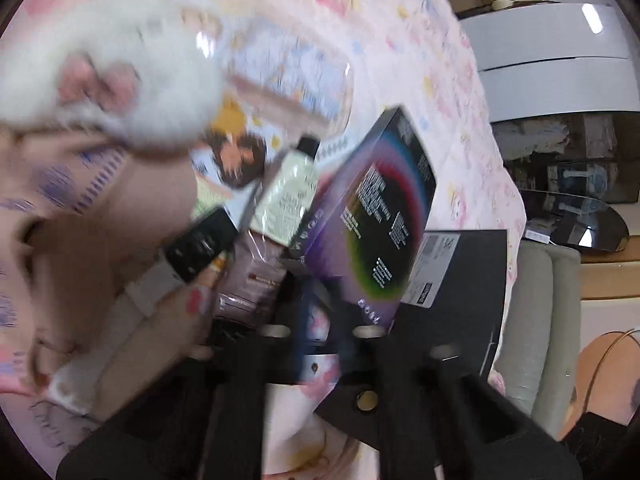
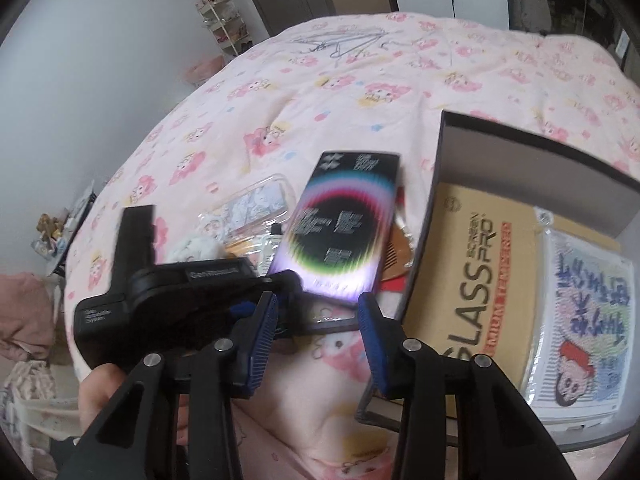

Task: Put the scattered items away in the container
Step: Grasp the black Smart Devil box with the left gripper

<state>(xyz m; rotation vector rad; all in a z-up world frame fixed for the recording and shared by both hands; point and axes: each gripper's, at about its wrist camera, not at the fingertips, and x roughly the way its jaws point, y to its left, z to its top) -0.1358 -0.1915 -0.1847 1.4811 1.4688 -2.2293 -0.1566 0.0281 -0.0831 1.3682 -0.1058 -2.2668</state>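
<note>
The flat black box with the rainbow ring (image 1: pixel 372 224) was off the bedspread (image 2: pixel 280 92) and tilted, its near end clamped between the blue pads of your left gripper (image 1: pixel 324 334) — the jaws were drawn narrow around that edge. From the right wrist view the same box (image 2: pixel 340 232) hung just in front of your right gripper (image 2: pixel 318 312), whose jaws stood wide apart with nothing between the pads; the box's lower edge sat above and between them without touching either one, as far as the blur allowed.

The container (image 2: pixel 444 184), a dark open box, lay just to the right of the held box on the pink cartoon-print bedspread. Inside it you had a tan carton printed with "GLASS SCREEN PRO" (image 2: pixel 480 268) and, beside that, a clear-wrapped cartoon picture (image 2: pixel 592 320).

Left of the held box the scattered things lay in a loose heap: a pale bottle with a black cap (image 1: pixel 290 196), a small black tube (image 1: pixel 200 244), a brownish packet (image 1: pixel 256 284) beneath them and a clear case with a cartoon print (image 1: pixel 280 80) further back. A fluffy white item with pink bows (image 1: pixel 116 80) filled the upper left of the left wrist view, badly smeared by motion. An orange comb (image 2: pixel 396 256) showed between the held box and the container's wall.
</note>
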